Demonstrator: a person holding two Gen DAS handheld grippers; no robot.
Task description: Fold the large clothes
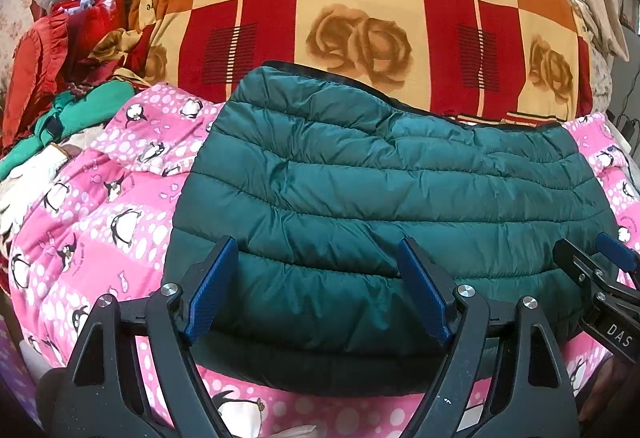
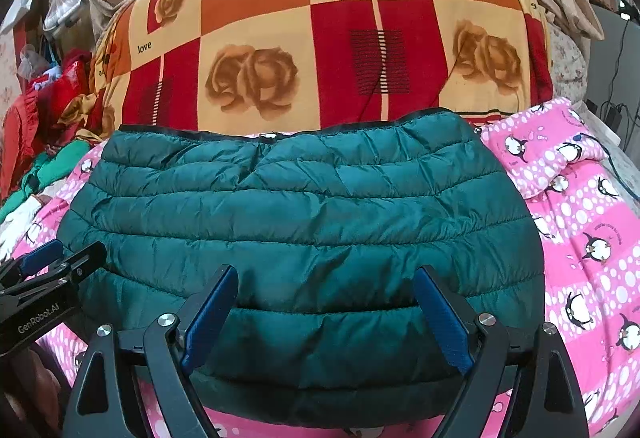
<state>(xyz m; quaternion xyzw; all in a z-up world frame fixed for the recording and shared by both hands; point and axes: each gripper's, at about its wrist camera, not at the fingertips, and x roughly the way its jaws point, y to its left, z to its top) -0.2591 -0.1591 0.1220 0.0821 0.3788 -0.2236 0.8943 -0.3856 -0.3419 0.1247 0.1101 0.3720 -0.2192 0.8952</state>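
A dark teal quilted puffer jacket [image 1: 384, 205], folded into a wide rounded bundle, lies on a pink cotton bedcover printed with penguins and white dots [image 1: 100, 222]. Its shell is smooth, slightly glossy nylon, stitched into horizontal padded channels that bulge softly and wrinkle along the seams. A thin black trim runs along its far edge, and the near edge rolls under in a thick dark fold.

The left hand-held gripper [image 1: 320, 290] hovers over the near left part of the jacket with its jaws spread wide and nothing between them. Its fingers [image 1: 214, 290] are flat blue ribbed pads on black angular plastic arms with round silver bolts. The right hand-held gripper [image 2: 326, 318] stands likewise wide open over the near right part of the jacket, its blue pads [image 2: 440, 322] apart from each other and gripping nothing. Whether the pad tips brush the fabric cannot be told.

Beyond the jacket rises a plump fleece blanket in red, orange and cream squares with brown roses and the word "love" [image 1: 360, 21], bulging like a large cushion. At the far left a loose heap of red and green clothes [image 1: 60, 85] lies crumpled beside the bedcover.
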